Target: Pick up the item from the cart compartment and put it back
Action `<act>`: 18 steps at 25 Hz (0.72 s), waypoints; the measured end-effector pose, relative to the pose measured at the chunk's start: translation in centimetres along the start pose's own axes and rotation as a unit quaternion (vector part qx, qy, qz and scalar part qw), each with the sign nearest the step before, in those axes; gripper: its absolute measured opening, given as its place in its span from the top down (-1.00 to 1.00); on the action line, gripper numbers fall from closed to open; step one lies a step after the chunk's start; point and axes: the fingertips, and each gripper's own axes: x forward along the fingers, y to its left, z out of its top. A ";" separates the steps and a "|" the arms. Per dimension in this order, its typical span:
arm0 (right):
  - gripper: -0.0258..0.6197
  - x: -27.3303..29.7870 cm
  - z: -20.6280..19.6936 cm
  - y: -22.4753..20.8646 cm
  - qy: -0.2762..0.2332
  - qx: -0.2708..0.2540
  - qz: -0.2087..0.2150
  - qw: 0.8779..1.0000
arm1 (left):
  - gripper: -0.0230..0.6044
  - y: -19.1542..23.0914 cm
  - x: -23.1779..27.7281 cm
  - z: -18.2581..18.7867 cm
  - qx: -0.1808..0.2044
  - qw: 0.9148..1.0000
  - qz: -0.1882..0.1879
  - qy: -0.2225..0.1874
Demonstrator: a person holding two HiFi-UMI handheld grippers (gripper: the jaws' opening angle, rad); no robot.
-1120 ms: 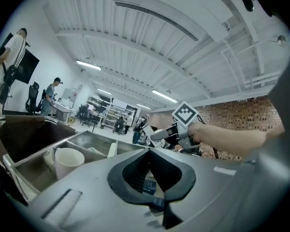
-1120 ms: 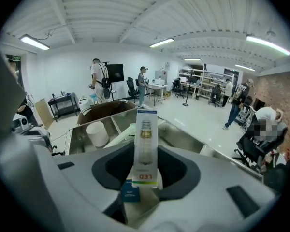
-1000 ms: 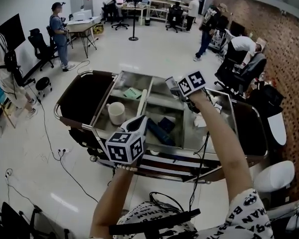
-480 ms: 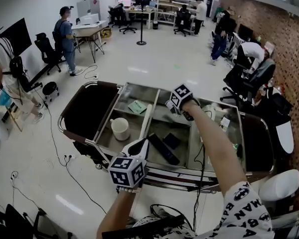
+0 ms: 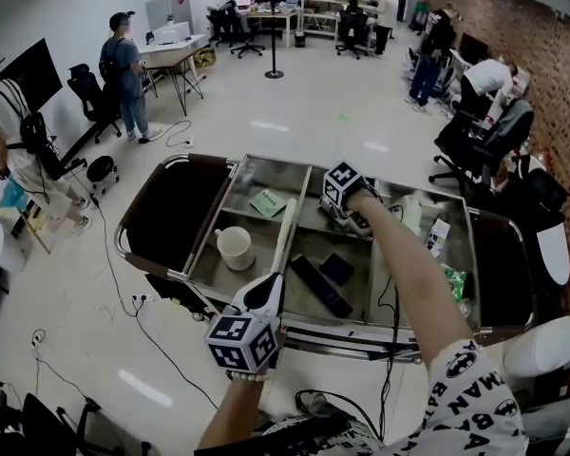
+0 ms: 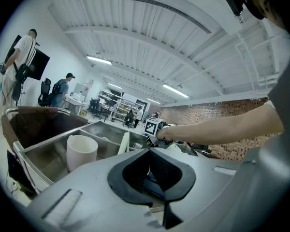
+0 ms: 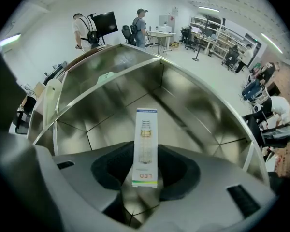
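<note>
— LED bulb box (image 7: pixel 146 146): where is it right now?

— Between the jaws of the right gripper (image 7: pixel 145 174), which is clamped on its two narrow long sides. It hangs, pointing steeply down, over the bare steel floor of a cart compartment (image 7: pixel 198 115). It does not seem to touch that floor yet.

— How do you expect it to handle?

— Light, I'd say. It looks like a slim cardboard carton, so the walls would dent under a hard squeeze, and the bulb inside is probably fragile. The card looks smooth, so it could slip or swing.

— Is the hold a good one?

— The pads sit near one end, and most of the length sticks out beyond them. A hold nearer the middle would pivot less. I'd lower it until it rests on the steel, not drop it.

— Any print you can read?

— "LED" in green at the near end, above a coloured strip. A picture of a long bulb runs up the white face to a blue band at the far end. The smaller type is too fine to read.

— And the other tool?

— The left gripper (image 6: pixel 154 177) is level at the cart's front, jaws together with nothing in them. A white cup (image 6: pixel 81 151) stands in the section beyond it.
</note>
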 end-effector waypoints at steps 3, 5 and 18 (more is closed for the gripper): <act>0.38 0.4 -0.1 0.1 0.010 -0.008 -0.004 1.000 | 0.93 0.1 -0.5 0.1 -0.002 1.000 0.002 -0.005; 0.13 0.6 -0.3 0.1 0.018 -0.011 -0.004 1.000 | 0.93 0.1 -0.9 0.3 -0.002 1.000 0.003 -0.010; 0.86 -13.7 3.6 2.2 -0.234 0.006 0.011 0.972 | 0.93 -0.7 -0.4 2.4 0.013 0.999 -0.019 -0.037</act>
